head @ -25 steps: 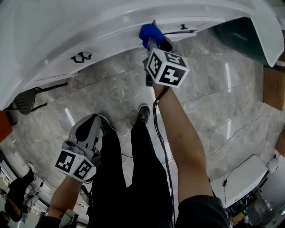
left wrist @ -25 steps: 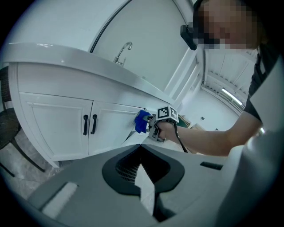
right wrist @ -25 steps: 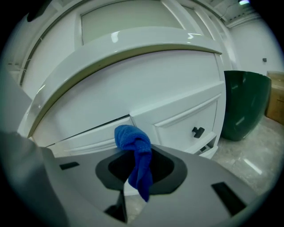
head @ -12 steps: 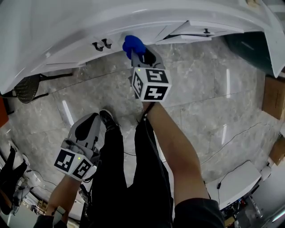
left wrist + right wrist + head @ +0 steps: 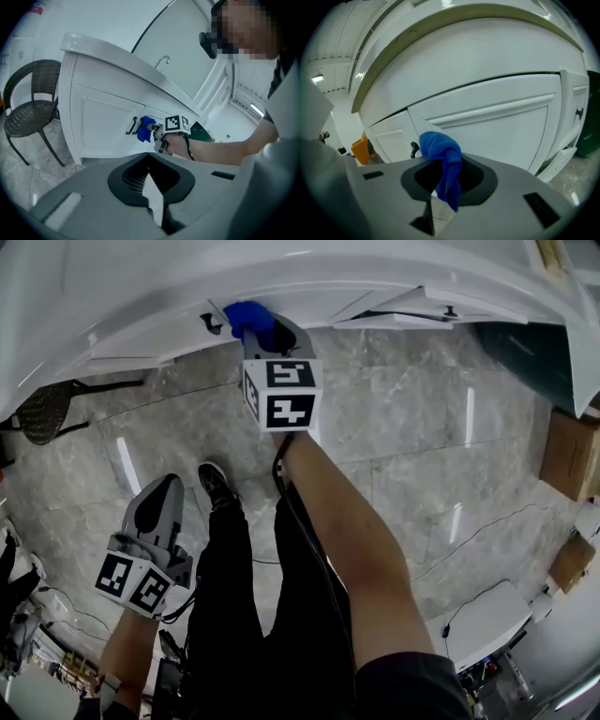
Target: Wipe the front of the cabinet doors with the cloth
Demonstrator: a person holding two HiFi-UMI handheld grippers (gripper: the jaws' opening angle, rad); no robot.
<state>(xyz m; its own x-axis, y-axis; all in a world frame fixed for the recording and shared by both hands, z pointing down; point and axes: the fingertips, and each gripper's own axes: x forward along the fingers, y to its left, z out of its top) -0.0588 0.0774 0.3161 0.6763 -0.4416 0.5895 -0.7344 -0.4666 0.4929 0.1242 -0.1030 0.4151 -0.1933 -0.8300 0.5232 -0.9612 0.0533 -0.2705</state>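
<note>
The white cabinet (image 5: 131,329) runs across the top of the head view. My right gripper (image 5: 255,331) is shut on a bunched blue cloth (image 5: 247,315) and holds it against a door front, just right of a black handle (image 5: 208,322). In the right gripper view the cloth (image 5: 443,157) hangs from the closed jaws in front of a panelled door (image 5: 497,126), with the handle (image 5: 413,149) beside it. The left gripper view shows the cloth (image 5: 146,129) on the door beside the handle (image 5: 131,125). My left gripper (image 5: 161,495) hangs low by my left leg, shut and holding nothing.
A black wicker chair (image 5: 29,108) stands left of the cabinet. A dark green bin (image 5: 525,329) sits at the cabinet's right end, and a cardboard box (image 5: 567,454) lies on the marble floor at the right. A cable trails from the right gripper along my arm.
My right gripper has slid the blue cloth leftward along the cabinet front, from near the right-hand handle to beside the left-hand handle. The left gripper has stayed low.
</note>
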